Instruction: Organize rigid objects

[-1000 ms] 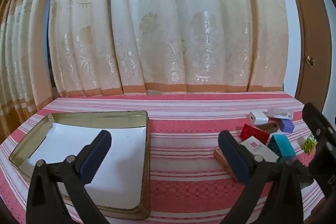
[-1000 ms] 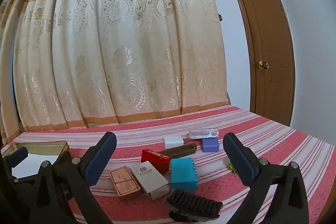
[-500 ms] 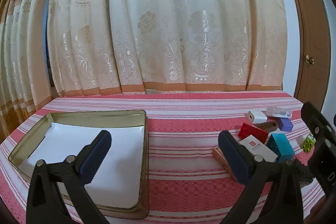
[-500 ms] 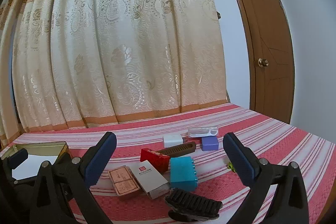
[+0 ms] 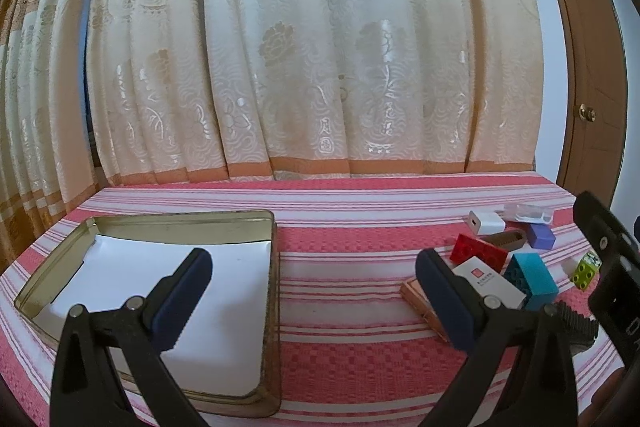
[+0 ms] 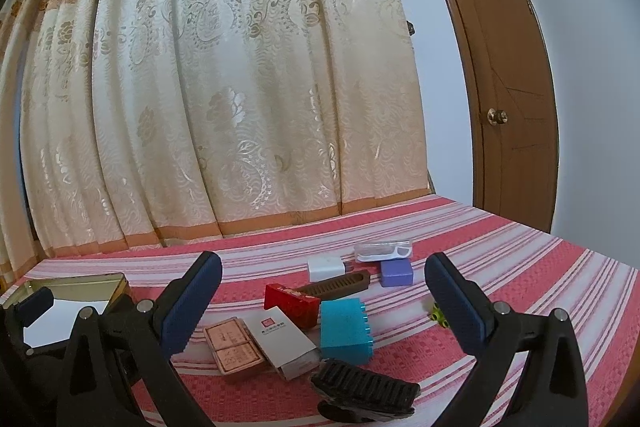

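A metal tin with a white lining lies at the left; it also shows in the right wrist view. A cluster of small objects lies to its right: a teal block, a red block, a white card box, a copper box, a brown comb, a black comb, a white charger, a purple block and a clear floss case. My left gripper is open and empty above the cloth by the tin. My right gripper is open and empty over the cluster.
A red striped tablecloth covers the table. A green die lies at the right of the cluster. A cream curtain hangs behind the table and a brown door stands at the right.
Both cameras have drifted slightly; the objects and both open grippers stay as they were.
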### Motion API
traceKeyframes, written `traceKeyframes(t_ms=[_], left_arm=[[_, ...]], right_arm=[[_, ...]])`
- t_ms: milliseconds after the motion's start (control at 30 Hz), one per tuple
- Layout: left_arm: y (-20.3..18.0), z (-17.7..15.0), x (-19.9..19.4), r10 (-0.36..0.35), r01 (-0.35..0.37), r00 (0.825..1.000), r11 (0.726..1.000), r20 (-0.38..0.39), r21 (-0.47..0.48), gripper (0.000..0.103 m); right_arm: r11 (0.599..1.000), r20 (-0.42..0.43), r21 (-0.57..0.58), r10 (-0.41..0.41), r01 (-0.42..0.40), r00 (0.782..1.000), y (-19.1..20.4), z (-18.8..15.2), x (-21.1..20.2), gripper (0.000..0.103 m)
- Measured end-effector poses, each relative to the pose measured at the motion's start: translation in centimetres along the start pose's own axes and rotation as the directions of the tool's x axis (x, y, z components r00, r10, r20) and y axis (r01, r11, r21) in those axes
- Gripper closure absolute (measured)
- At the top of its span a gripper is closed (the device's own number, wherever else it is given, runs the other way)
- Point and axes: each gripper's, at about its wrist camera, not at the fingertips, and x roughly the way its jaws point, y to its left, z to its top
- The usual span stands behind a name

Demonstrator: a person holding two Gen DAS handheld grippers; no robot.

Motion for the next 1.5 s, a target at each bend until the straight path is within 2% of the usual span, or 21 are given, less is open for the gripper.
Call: traceKeyframes(t_ms=[367,1500], left_arm=[[-0.18,-0.21,-0.01,-0.002,0.002,1.000,1.000,-0.002,0.005,0.000],[-0.04,-0.15,-0.06,-0.002,0.003,1.000,1.000,-0.006,0.004,0.000]], right_arm=[[0.999,-0.017,0.037,-0.009,0.010,1.000,-0.60,0.00,0.29,0.001],[1.000,-0.010,0.029,-0.005,0.005,1.000,-0.42,0.09,0.21,0.001]])
